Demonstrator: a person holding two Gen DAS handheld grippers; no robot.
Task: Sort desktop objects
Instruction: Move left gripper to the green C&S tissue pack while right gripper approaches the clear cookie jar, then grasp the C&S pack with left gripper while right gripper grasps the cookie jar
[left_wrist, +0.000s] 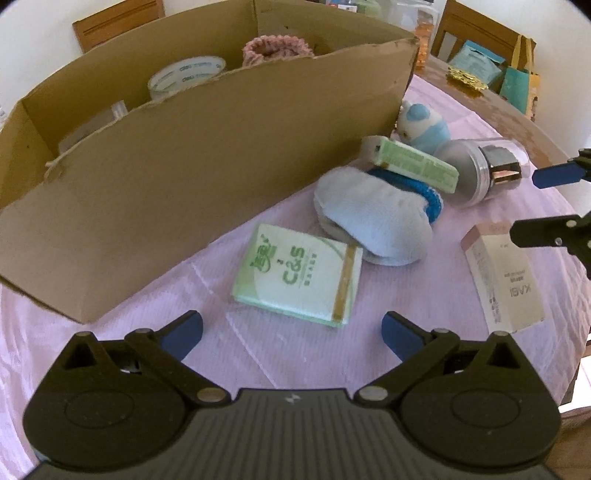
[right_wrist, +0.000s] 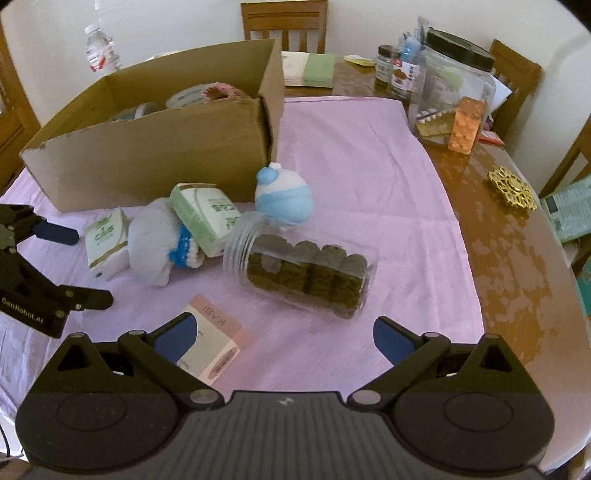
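My left gripper (left_wrist: 291, 328) hangs open over the pink cloth, just short of a green tissue pack (left_wrist: 299, 275). Behind the pack lie a pale sock with a blue cuff (left_wrist: 373, 221), a green box (left_wrist: 413, 162), a clear jar on its side (left_wrist: 480, 170) and a blue-white plush (left_wrist: 421, 123). My right gripper (right_wrist: 284, 332) is open too, with nothing between its fingers. Its left finger hovers above a pink-and-white KASI box (right_wrist: 218, 347), and the jar (right_wrist: 303, 273) lies just ahead. The cardboard box (left_wrist: 184, 166) stands at the left and holds a tape roll (left_wrist: 184, 74).
The pink cloth (right_wrist: 369, 166) covers part of a wooden table (right_wrist: 498, 258). At the back right stand a big lidded jar (right_wrist: 458, 85), small jars and an orange pack (right_wrist: 467, 125). A gold trivet (right_wrist: 511, 188) lies near the right edge. Chairs ring the table.
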